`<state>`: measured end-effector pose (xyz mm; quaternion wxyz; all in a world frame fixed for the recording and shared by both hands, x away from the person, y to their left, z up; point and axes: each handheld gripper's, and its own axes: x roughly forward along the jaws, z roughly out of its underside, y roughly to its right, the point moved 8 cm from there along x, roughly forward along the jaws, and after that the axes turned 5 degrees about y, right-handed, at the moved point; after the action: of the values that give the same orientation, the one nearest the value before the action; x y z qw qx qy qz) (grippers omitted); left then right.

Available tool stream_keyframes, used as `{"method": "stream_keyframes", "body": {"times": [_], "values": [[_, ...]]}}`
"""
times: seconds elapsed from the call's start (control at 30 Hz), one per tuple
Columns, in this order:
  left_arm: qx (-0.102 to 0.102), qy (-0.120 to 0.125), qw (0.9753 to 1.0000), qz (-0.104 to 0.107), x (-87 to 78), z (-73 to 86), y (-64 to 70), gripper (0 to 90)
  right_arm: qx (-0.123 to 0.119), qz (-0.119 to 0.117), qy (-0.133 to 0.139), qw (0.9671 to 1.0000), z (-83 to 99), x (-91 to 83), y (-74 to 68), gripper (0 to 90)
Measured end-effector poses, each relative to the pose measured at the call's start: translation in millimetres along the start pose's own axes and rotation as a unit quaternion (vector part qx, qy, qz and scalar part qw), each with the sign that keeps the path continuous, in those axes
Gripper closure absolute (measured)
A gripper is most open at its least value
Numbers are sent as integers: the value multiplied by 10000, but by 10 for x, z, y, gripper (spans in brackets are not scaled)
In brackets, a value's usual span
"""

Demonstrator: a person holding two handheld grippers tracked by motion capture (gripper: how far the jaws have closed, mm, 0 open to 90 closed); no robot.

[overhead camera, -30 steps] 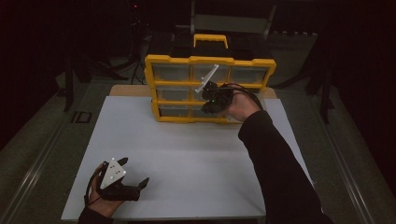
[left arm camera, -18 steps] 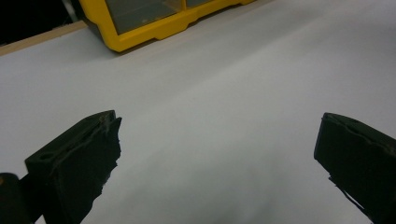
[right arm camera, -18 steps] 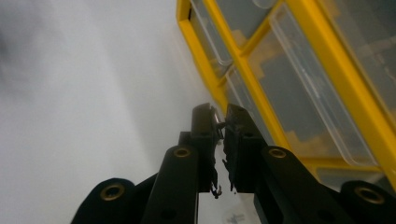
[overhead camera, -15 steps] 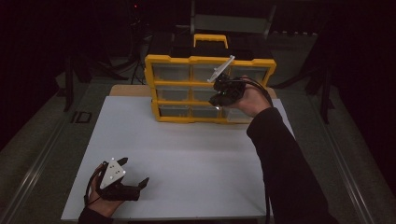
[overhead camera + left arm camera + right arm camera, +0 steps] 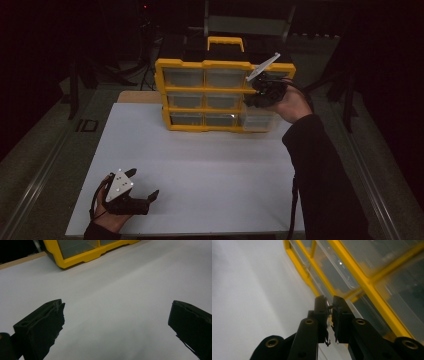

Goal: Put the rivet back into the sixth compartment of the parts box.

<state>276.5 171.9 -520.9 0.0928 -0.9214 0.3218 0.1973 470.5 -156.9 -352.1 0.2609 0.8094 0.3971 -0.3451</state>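
Yellow drawer organizer (image 5: 220, 95) stands upright at the far edge of the white table (image 5: 210, 170). Right gripper (image 5: 251, 101) is up against its right-hand drawers, jaws pinched nearly together with nothing visibly between them. Left gripper (image 5: 145, 197) sits at the near left corner, jaws spread wide, holding nothing.
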Motion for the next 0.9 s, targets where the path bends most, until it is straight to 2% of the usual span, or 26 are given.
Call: {"method": "stream_keyframes", "body": {"times": [0.17, 0.4, 0.43, 0.47, 0.5, 0.53, 0.57, 0.6, 0.63, 0.67, 0.9], "values": [[-10, 0, 10000, 9, 0, 0, -1, 10, 27, 183, 17, 9998, 115, -79, 111, 819], [-14, -4, 10000, 17, 8, 0, 4, 10, 128, 284, -58, 9995, 270, -111, 199, 817], [-15, -4, 10000, 16, 9, 0, 4, 10, 103, 322, -68, 9994, 294, -119, 210, 784], [-12, -5, 10000, 14, 8, 0, 3, 10, 95, 339, -63, 9994, 301, -122, 212, 708], [4, -10, 10000, 13, 6, 1, -1, 10, 95, 339, -63, 9994, 301, -122, 212, 708], [4, -13, 10000, 14, 6, 1, -1, 10, 143, 340, 72, 9993, 282, -126, 208, 382], [9, -25, 10000, 18, 8, 3, 0, 10, 137, 386, 195, 9990, 261, -129, 200, 239], [9, -25, 10000, 18, 8, 3, 0, 10, 137, 386, 195, 9990, 261, -129, 200, 239], [12, -19, 10000, 21, 9, 2, 3, 10, 117, 531, 267, 9982, 240, -131, 208, 167], [17, -15, 10000, 22, 9, 1, 4, 10, 99, 585, 337, 9977, 206, -128, 188, 132], [-7, -6, 10000, 17, 5, -1, 2, 10, 49, 512, 451, 9977, 112, -74, 92, 105]]}}
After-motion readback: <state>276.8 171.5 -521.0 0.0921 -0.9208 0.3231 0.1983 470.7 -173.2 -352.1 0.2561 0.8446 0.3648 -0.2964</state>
